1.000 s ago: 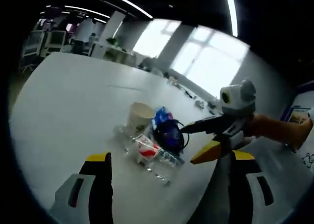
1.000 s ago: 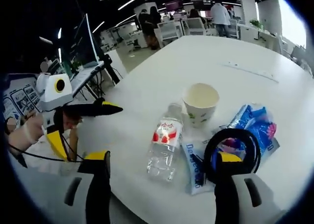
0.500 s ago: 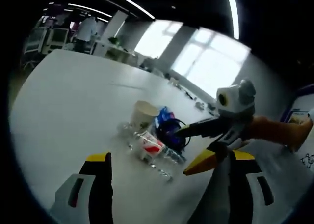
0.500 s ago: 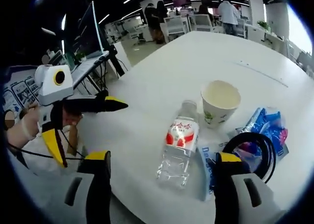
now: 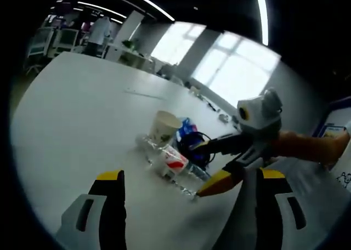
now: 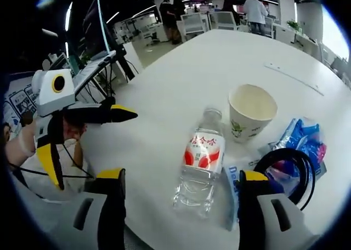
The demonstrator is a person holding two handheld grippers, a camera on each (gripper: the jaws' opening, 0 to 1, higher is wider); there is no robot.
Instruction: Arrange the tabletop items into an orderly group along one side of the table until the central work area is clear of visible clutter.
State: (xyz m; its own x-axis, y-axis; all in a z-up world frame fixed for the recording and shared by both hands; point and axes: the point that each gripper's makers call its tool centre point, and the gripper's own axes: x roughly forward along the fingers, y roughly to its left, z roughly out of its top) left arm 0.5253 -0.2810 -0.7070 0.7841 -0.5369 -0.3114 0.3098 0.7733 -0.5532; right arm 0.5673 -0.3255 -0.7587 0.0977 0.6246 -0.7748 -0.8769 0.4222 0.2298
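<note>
A clear water bottle (image 6: 200, 162) with a red label lies on its side on the white table (image 6: 181, 69). My right gripper (image 6: 181, 176) is open, its fingers on either side of the bottle's base end. Behind the bottle stands an empty paper cup (image 6: 252, 110). To the right are a blue packet (image 6: 301, 146), a black cable coil (image 6: 270, 161) and a white-and-blue sachet (image 6: 231, 179). My left gripper (image 6: 93, 151) hangs open off the table's left edge, empty. From the left gripper view, the bottle (image 5: 173, 162), cup (image 5: 164, 126) and right gripper (image 5: 197, 170) sit ahead of my left gripper (image 5: 190, 175).
A thin strip (image 6: 290, 77) lies farther along the table. A monitor (image 6: 93, 30) stands on a desk to the left of the table. Chairs, desks and standing people (image 6: 252, 9) are beyond the far end. Wide bare tabletop (image 5: 77, 107) stretches to the left of the items.
My right gripper has moved left from the cable coil to the bottle, which now lies between its fingers. The left gripper stays open in about the same place.
</note>
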